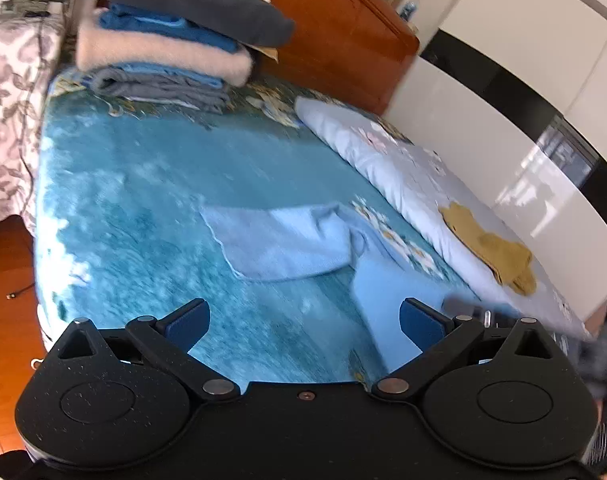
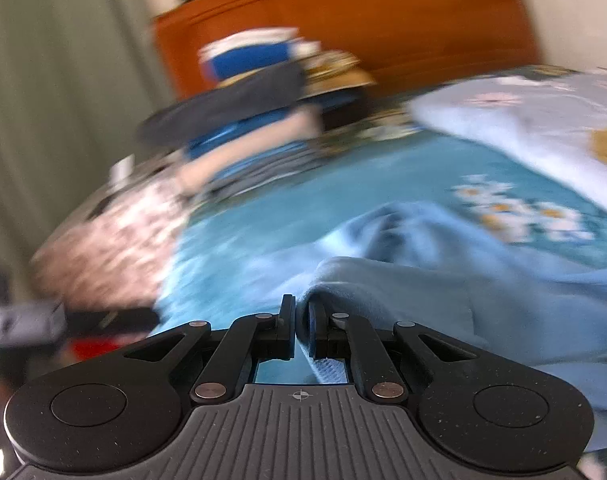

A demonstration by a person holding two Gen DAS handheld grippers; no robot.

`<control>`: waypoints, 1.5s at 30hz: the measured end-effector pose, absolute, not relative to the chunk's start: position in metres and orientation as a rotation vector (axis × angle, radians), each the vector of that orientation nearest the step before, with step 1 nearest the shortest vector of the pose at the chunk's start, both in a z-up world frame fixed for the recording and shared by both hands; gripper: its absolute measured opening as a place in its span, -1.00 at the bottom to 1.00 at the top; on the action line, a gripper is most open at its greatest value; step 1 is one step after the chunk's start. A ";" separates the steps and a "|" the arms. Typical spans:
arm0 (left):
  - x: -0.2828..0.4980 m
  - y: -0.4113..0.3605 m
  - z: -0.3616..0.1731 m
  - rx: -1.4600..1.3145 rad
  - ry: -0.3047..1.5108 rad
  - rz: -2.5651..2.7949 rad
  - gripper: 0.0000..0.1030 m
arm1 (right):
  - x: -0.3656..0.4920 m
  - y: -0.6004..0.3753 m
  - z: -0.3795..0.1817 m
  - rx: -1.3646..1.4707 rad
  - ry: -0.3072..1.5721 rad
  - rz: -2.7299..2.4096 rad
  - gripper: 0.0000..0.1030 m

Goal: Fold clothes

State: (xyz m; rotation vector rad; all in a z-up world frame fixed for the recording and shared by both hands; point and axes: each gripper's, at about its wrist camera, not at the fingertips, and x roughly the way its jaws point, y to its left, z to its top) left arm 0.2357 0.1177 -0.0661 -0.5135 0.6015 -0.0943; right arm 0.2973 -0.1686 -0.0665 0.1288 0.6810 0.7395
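A light blue garment [image 1: 287,240] lies partly spread on the teal bedspread [image 1: 151,184], with one part lifted toward the lower right. My left gripper [image 1: 303,320] is open and empty above the bed, short of the garment. My right gripper [image 2: 301,320] is shut on an edge of the light blue garment [image 2: 443,280], which drapes away to the right. The right wrist view is blurred by motion.
A stack of folded clothes [image 1: 171,28] stands at the head of the bed by the wooden headboard [image 1: 343,28]. A pale floral quilt [image 1: 407,176] with a mustard garment [image 1: 491,248] lies along the right side. A floral pillow [image 1: 7,112] is at left.
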 end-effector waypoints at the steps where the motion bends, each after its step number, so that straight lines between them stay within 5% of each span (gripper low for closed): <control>1: 0.234 0.121 -0.065 -0.518 0.596 -0.086 0.94 | 0.290 -0.160 -0.069 0.109 0.695 0.769 -0.91; 14: 0.221 0.119 -0.058 -0.501 0.627 -0.076 0.94 | 0.240 -0.108 -0.122 -0.025 0.863 0.801 -0.90; 18: 0.224 0.100 -0.066 -0.466 0.678 -0.120 0.94 | 0.227 -0.125 -0.102 0.015 0.812 0.804 -0.70; 22: 0.227 0.082 -0.074 -0.431 0.728 -0.164 0.94 | 0.209 -0.184 -0.071 0.048 0.687 0.731 -0.38; 37: 0.233 0.016 -0.117 -0.234 0.869 -0.196 0.93 | 0.268 -0.451 -0.130 0.639 0.651 -0.104 -0.34; 40: 0.238 0.015 -0.120 -0.237 0.849 -0.188 0.84 | 0.284 -0.476 -0.145 0.720 0.641 -0.155 -0.34; 45: 0.250 0.017 -0.118 -0.263 0.821 -0.172 0.27 | 0.311 -0.486 -0.164 0.800 0.627 -0.135 -0.34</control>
